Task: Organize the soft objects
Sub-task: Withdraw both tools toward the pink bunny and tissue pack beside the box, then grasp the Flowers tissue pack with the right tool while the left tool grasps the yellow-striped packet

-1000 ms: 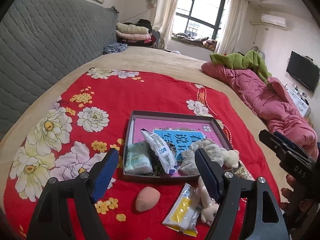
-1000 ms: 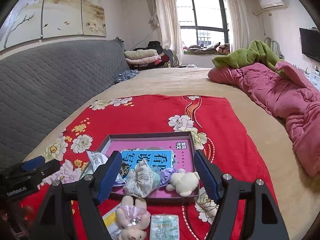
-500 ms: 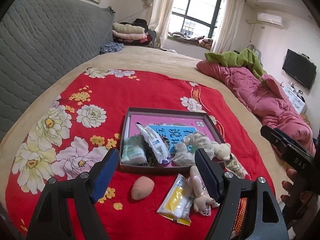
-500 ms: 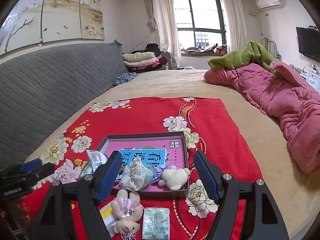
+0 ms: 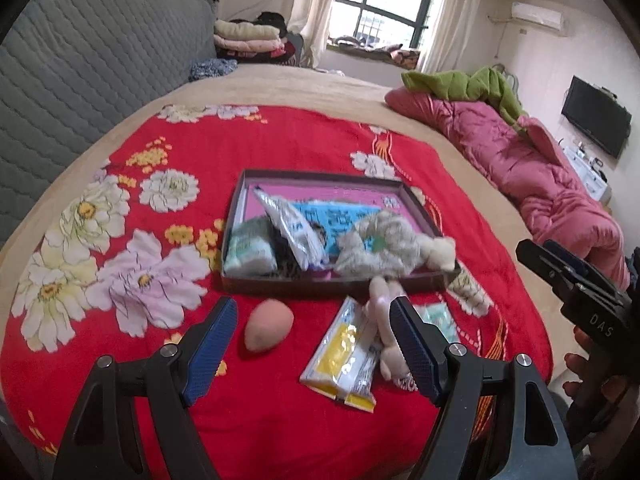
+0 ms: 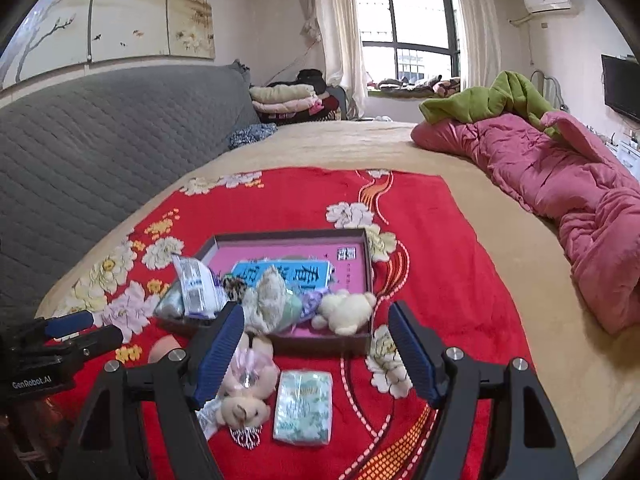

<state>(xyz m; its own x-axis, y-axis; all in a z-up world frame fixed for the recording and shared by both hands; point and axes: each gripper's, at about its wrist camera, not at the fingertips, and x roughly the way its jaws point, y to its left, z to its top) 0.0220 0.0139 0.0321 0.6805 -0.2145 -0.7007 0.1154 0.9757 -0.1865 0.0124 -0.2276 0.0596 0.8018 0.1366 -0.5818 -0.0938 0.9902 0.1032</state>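
Scanning from the left edge of the bed, the red flowered blanket [image 5: 168, 152] carries everything in play. Left gripper [image 5: 312, 344] hovers low with its jaws wide apart and nothing between them. Just ahead of it, a pink egg-shaped sponge [image 5: 267, 325] lies loose on the blanket, and beside that a yellow-and-white sachet [image 5: 344, 356], also out of the box. Moving right, a small plush bear [image 6: 244, 396] in a pink dress lies on its back, touching the sachet, and next to it a green tissue pack [image 6: 304, 408]. Behind them sits the shallow box [image 6: 280, 236], already holding another tissue pack [image 5: 250, 250], a white wrapper [image 5: 292, 228], a floppy grey plush [image 5: 380, 248] and a cream teddy [image 6: 346, 312]. Right gripper [image 6: 316, 348] hangs over the near rim, also spread open and empty. By my reading it's roughly half done: four items boxed, four left on the blanket.
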